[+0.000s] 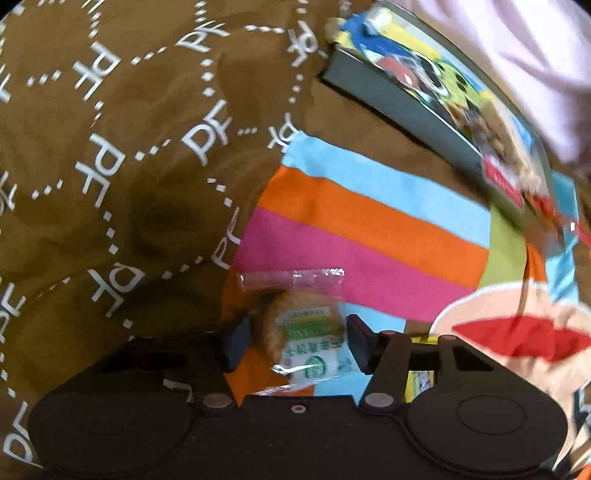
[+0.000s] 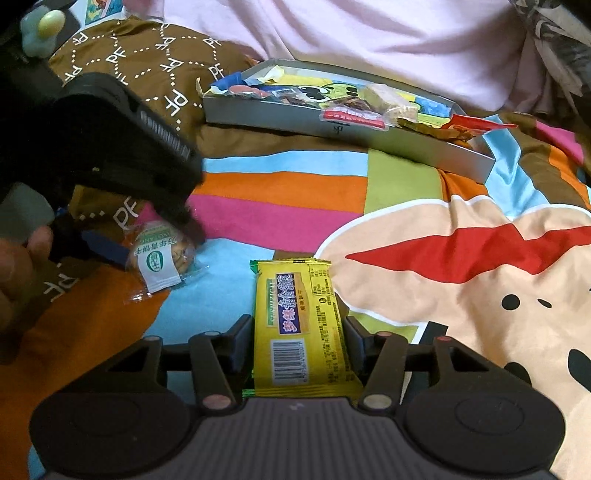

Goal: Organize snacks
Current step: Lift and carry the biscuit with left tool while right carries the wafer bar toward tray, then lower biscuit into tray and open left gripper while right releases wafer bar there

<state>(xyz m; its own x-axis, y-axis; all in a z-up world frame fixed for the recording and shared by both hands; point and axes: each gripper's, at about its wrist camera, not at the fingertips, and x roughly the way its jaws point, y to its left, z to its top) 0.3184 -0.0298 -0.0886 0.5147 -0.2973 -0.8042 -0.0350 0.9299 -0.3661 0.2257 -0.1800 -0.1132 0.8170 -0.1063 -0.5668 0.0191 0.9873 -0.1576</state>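
My left gripper (image 1: 295, 341) is shut on a clear-wrapped round cookie (image 1: 301, 332) with a green and white label, held just above the striped blanket. In the right wrist view the same left gripper (image 2: 159, 240) and cookie (image 2: 159, 258) show at the left. My right gripper (image 2: 299, 338) is shut on a yellow snack bar packet (image 2: 301, 325) with a barcode. A flat grey box (image 2: 258, 118) holding several wrapped snacks lies at the back; it also shows in the left wrist view (image 1: 388, 96), blurred.
Everything lies on a soft bed: a brown quilt (image 1: 110, 147) with white letters, a striped cartoon blanket (image 2: 277, 195) and a pale pink sheet (image 2: 369, 33) behind the box. A person's hand (image 2: 18, 266) grips the left tool.
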